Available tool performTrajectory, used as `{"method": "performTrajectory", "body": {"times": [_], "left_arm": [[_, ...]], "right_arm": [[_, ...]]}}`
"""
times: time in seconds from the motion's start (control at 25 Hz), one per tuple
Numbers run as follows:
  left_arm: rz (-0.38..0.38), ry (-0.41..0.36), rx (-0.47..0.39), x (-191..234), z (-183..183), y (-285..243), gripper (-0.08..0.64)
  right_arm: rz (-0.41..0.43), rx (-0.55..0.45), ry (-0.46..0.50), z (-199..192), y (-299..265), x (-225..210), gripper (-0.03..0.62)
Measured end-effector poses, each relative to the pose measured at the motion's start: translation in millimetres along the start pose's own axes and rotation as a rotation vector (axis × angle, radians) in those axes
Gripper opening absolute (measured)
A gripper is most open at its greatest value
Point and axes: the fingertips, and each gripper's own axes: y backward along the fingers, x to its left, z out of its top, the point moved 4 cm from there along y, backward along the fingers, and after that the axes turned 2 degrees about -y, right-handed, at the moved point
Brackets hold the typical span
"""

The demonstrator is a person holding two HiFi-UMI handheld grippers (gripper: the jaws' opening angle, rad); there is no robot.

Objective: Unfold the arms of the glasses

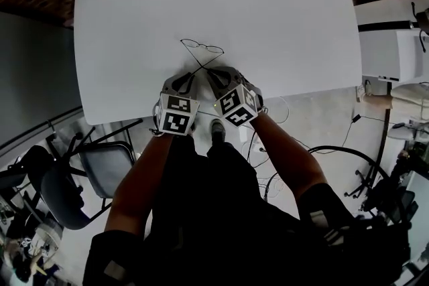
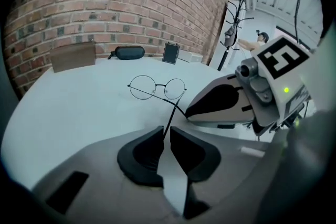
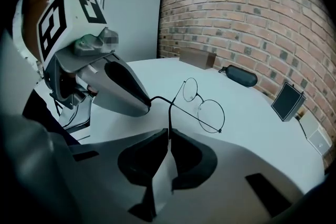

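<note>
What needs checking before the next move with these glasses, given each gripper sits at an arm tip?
1. Fingers of the left gripper closed on one arm of the glasses: ok.
2. Fingers of the right gripper closed on the other arm: ok.
3. Arms uncrossed: not ok; in the head view they cross in an X.
4. Front of the frame resting on the table: cannot tell.
5. The black case and brown box stand apart from the glasses: ok.
</note>
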Motion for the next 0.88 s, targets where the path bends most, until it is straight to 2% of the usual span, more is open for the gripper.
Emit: {"method": "performTrajectory", "body": {"times": [0.08, 0.24, 0.4, 0.64, 0.8, 0.88], "left_arm": [[-0.012, -0.016, 0.014, -2, -6, -3, 0.041], [-0.044, -0.022, 0.030, -7, -11, -2, 0.128], [-0.077, -0.014, 0.017, -8, -6, 6, 0.152], [-0.053, 0.060, -0.028, 4, -3, 19, 0.169], [0.013, 0.213, -0.121, 27, 10, 31, 0.169], [0.036, 0.232, -0.139, 35, 18, 33, 0.169]], "right_arm": [[0.009, 0.008, 0.004, -2, -2, 2, 0.021], [0.012, 0.005, -0.005, -3, -3, 3, 0.021], [0.011, 0.012, -0.008, -3, -4, 3, 0.021], [0.021, 0.026, -0.042, -3, -2, 3, 0.023], [0.002, 0.016, -0.115, -2, 4, 2, 0.025], [-0.046, -0.007, -0.138, 4, 10, -1, 0.025]]}}
